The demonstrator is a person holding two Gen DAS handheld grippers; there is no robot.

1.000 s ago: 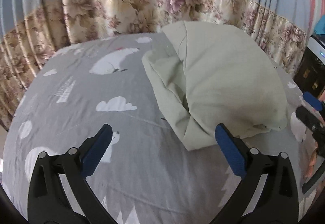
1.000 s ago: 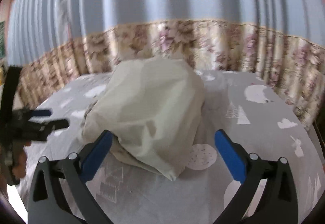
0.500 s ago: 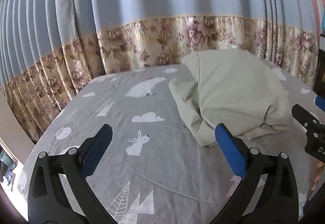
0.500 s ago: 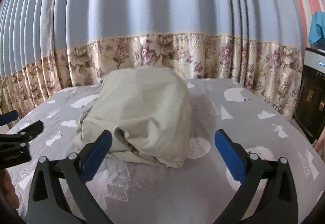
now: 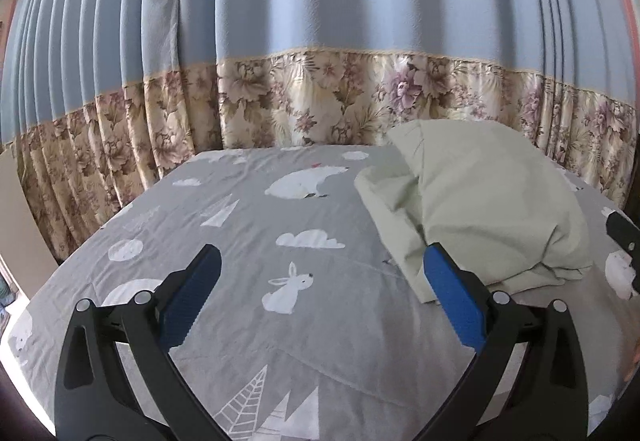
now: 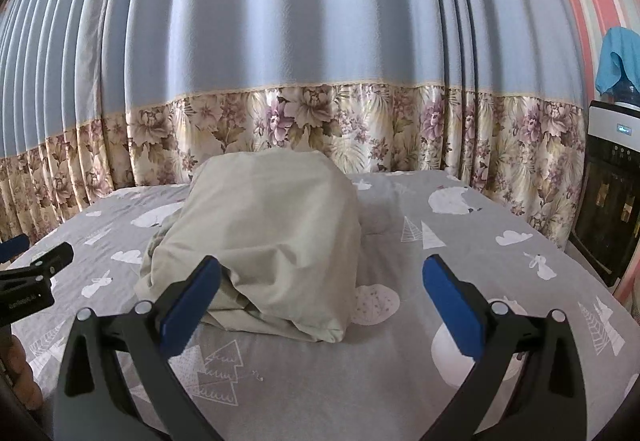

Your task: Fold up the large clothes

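A pale green garment (image 5: 480, 201) lies folded into a thick bundle on the grey printed bedsheet (image 5: 240, 225). In the right wrist view the garment (image 6: 272, 233) sits straight ahead, its loose folded edges facing me. My left gripper (image 5: 320, 277) is open and empty, held back from the bed with the bundle beyond its right finger. My right gripper (image 6: 320, 281) is open and empty, held back in front of the bundle. Neither touches the cloth. The left gripper also shows at the left edge of the right wrist view (image 6: 36, 265).
A blue curtain with a floral lower band (image 6: 320, 129) hangs behind the bed. A dark water dispenser (image 6: 612, 193) with a blue cloth (image 6: 620, 61) on top stands at the right of the bed. The bed's near edge (image 5: 24, 321) falls away at the left.
Both grippers have pulled back and tilted up from the bundle, so more curtain shows. The garment has stayed still on the bed.
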